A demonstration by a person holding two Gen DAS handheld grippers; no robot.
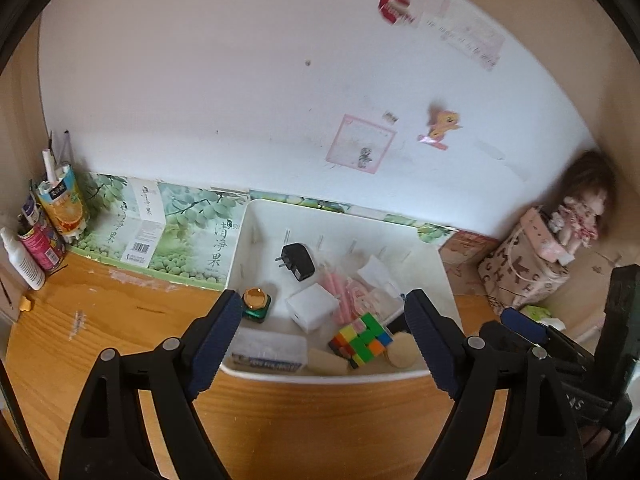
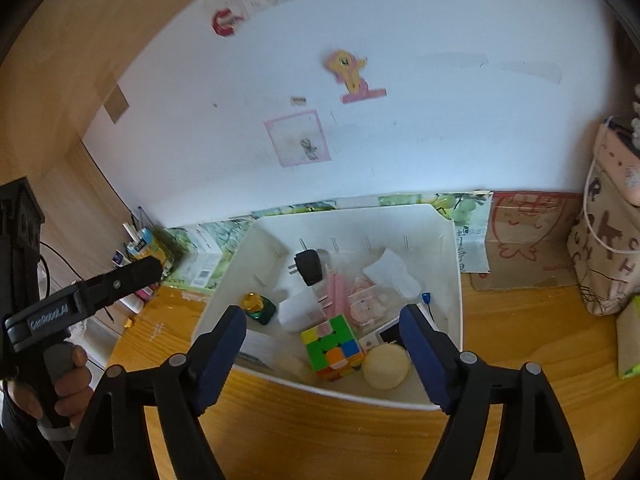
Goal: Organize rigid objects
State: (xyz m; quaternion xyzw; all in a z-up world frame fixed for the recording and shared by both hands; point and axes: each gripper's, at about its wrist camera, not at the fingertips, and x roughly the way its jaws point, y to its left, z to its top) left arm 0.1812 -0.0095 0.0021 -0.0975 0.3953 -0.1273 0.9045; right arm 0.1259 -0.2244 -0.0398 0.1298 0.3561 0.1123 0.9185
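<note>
Two views share one wooden desk (image 1: 120, 340) set against a white wall (image 1: 240, 80) bearing stickers and a pink note.

From the left wrist, the left gripper (image 1: 324, 320) hangs with its jaws spread wide and nothing between them, above the near rim of a white bin (image 1: 256, 216) that sits toward the desk's back edge. Inside lie a black plug adapter (image 1: 298, 262), a white cube charger (image 1: 312, 307), a gold-lidded green jar (image 1: 256, 304), pink sticks (image 1: 340, 292), a scrambled puzzle cube (image 1: 362, 338) and a round beige puff (image 1: 402, 349). Cartons and pen cups (image 1: 60, 204) crowd the back left corner; a doll (image 1: 580, 216) sits on a bag at the back right corner.

From the right wrist, the right gripper (image 2: 322, 346) is likewise spread and empty above the bin's (image 2: 454, 264) near rim, the puzzle cube (image 2: 332, 346) and puff (image 2: 386, 366) just beyond. A small flat device beside the puff is perhaps a screen; it is half hidden. At the left edge, a hand (image 2: 68, 388) grips the other tool's handle.
</note>
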